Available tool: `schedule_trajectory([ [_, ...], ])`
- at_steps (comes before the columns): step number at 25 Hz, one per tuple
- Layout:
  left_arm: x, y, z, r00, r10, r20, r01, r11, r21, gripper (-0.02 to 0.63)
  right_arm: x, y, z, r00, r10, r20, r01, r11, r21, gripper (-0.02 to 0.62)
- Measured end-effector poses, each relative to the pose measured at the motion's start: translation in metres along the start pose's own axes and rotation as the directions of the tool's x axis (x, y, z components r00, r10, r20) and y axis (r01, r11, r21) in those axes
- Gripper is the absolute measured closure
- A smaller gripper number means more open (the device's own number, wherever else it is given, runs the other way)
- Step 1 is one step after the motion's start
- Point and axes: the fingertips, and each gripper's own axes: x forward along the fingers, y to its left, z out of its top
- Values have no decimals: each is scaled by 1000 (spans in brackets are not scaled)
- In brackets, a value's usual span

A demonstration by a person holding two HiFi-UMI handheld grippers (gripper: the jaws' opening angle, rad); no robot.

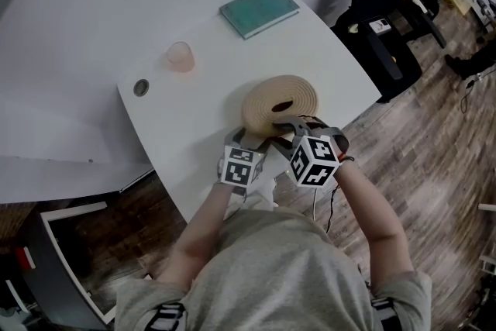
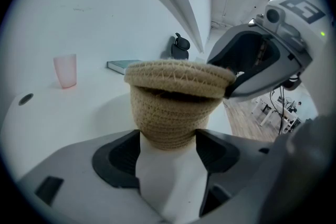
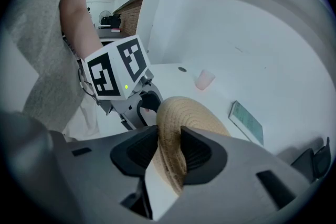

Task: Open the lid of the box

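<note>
A white desk point(image 1: 325, 58) fills most of the head view, with a wooden floor point(image 1: 434, 167) to its right and a black office chair point(image 1: 384, 4) standing beyond the desk's far right corner. A person leans over the near edge of the desk, holding a gripper in each hand. A teal book point(image 1: 259, 10) lies flat near the far edge. The woven straw box point(image 2: 168, 118) stands near the front edge of the desk, directly before the person. The left gripper point(image 2: 168, 139) has its fingers point(image 2: 118, 157) pressed against both sides of the box's round body, low down. The woven lid point(image 1: 280, 101) rests on top of the box, tilted, and a dark gap shows under its near rim in the left gripper view; what is inside the box cannot be made out. The right gripper point(image 3: 169, 139) comes in from the lid's right side, and its fingers point(image 3: 197, 152) are clamped on the lid's rim, one above and one below. A pale pink translucent cup point(image 1: 180, 56) stands upright well to the left of the box, its contents not visible. A small round grey grommet point(image 1: 140, 87) sits in the desk's left corner, near the cup
</note>
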Motion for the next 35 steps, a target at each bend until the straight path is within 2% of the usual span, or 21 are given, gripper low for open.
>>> schedule_trajectory([
  [4, -2, -2, -3, 1000, -10, -15, 10, 1000, -15, 301, -8, -4, 4, 1000, -6, 24, 5, 999, 35, 460],
  [19, -2, -2, -1, 1000, 14, -9, -14, 1000, -5, 302, -27, -19, 12, 995, -60, 74, 54, 996, 69, 479],
  [28, -6, -5, 1, 1000, 19, -12, -19, 1000, -9, 302, -48, -40, 16, 979, -139, 148, 109, 974, 198, 491],
  [35, -6, -5, 1, 1000, 26, -16, -26, 1000, -8, 302, -66, -67, 16, 946, -234, 224, 135, 913, 386, 495],
])
